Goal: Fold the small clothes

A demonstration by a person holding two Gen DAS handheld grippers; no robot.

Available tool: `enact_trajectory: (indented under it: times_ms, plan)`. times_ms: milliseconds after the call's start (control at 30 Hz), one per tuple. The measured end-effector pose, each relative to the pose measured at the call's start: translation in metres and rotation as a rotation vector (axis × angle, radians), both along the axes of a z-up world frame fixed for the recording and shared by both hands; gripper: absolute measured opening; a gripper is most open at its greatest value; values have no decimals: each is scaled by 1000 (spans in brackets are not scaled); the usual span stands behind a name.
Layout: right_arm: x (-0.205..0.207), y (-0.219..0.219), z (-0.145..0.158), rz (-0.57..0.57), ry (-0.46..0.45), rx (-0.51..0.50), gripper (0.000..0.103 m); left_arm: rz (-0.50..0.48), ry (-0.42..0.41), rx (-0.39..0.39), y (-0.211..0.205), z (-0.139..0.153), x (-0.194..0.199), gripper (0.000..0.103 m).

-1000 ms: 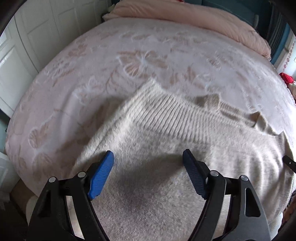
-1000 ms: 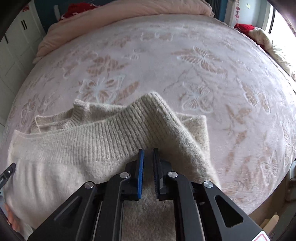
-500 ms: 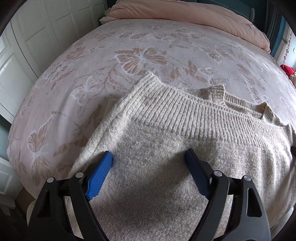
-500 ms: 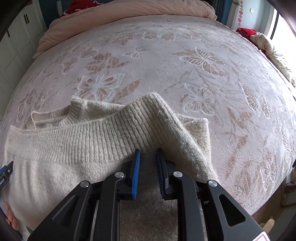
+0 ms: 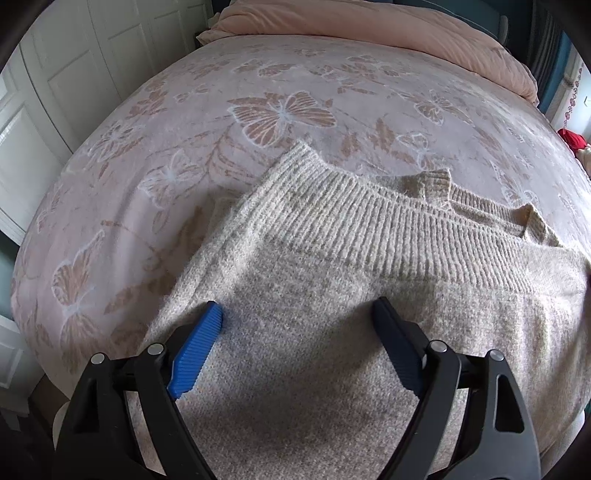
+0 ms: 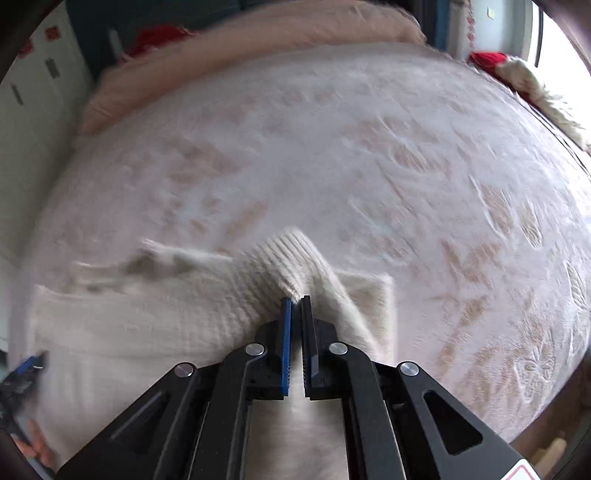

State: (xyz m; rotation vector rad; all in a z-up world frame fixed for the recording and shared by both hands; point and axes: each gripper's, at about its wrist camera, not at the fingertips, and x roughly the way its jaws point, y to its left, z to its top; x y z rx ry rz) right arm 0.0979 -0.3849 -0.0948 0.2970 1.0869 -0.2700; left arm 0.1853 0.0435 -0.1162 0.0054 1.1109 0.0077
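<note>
A cream knitted sweater lies on the bed, its ribbed hem folded up toward the collar. My left gripper hovers over the plain knit with its jaws opening wide; nothing is pinched between them. In the right wrist view, which is motion-blurred, my right gripper is shut, with its tips pinching a raised peak of the ribbed hem. The rest of the sweater spreads to the left. At that view's lower left edge, a blue pad of the left gripper shows.
A pink bedspread with butterfly patterns covers the bed. A pink duvet roll lies at its far end. White wardrobe doors stand to the left. Red and cream items sit at the bed's right edge.
The right jaws parted a little, then closed on the ribbed hem's peak, and that view is now blurred by movement. The left jaws spread slightly wider over the knit.
</note>
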Motion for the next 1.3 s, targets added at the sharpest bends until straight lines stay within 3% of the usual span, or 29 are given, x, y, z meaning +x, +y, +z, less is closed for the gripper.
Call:
enact_trajectory:
  times_ms: [33,67,200,267,367,400,533,733,833,867,933,1000,1133,1233,1300]
  plan:
    - [2,-4,-13,6,40,27,3,0,1,-3,0,0,1,83]
    - [-1,-6,-12,0,19,35,4,2,4,-13,1,1,1,83]
    - [-20,7,34,-48,-82,14,19,53,-27,-148,33,28,-19,81]
    - [-31,31,60,-1,-151,18,19,98,-48,-204,56,39,-36,82]
    - [-31,85,71,141,-165,102,10,176,-31,-286,96,44,-66,83]
    - [-28,105,69,193,-156,127,6,213,-8,-337,110,41,-77,83]
    - [-5,188,51,347,-99,171,5,298,51,-472,135,26,-106,85]
    - [32,241,-4,386,59,75,4,336,128,-577,130,-16,-111,86]
    - [33,250,-14,390,37,15,3,345,81,-574,124,-18,-106,89]
    - [32,253,-14,395,37,-4,3,336,73,-578,122,-17,-104,85]
    - [31,260,-14,413,37,-43,4,308,75,-611,121,-16,-99,41]
    - [31,263,-17,416,28,-47,4,318,77,-647,123,-11,-96,28]
    - [31,256,-17,408,8,-12,4,234,-25,-652,104,37,-93,21]
    - [26,247,-11,416,-9,34,3,49,-144,-596,55,99,-91,21]
    - [17,225,8,395,-62,104,3,-90,-197,-573,9,134,-92,21]
